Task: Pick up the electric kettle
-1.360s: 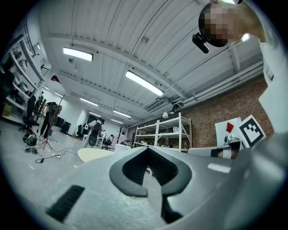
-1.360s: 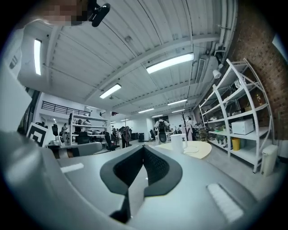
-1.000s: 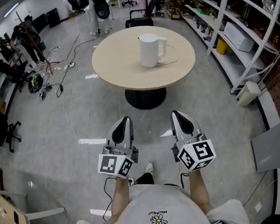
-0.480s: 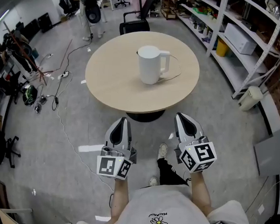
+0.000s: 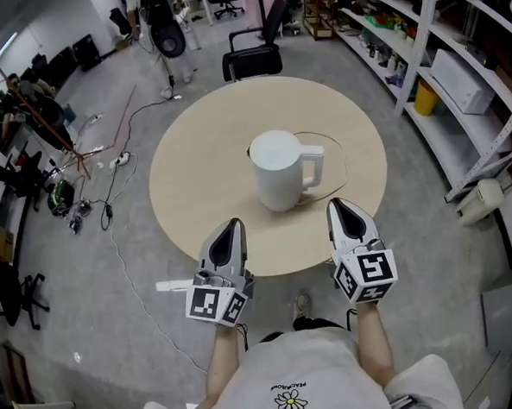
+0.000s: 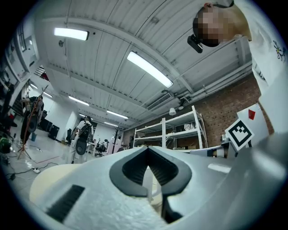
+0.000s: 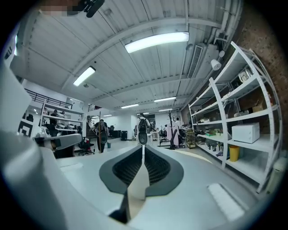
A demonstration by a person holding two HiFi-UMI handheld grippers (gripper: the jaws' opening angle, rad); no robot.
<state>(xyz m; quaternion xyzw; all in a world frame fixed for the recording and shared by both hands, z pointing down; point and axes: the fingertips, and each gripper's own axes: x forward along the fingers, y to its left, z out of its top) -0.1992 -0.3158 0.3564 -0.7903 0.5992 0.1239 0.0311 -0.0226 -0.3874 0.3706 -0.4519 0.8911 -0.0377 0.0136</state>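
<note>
Head view: the white kettle stands upright on the round bench, its handle to the right. The left tongs and right tongs hover at the bench's near edge, clear of the kettle.
Left gripper view: the left tongs are pressed together, empty.
Right gripper view: the right tongs are opening, nothing between them.

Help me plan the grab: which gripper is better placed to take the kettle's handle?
Right. The handle of the kettle sticks out toward the right gripper, whose tip looks closest to it; its jaws are opening, nothing between them. The left gripper is shut and faces the kettle's plain side.
</note>
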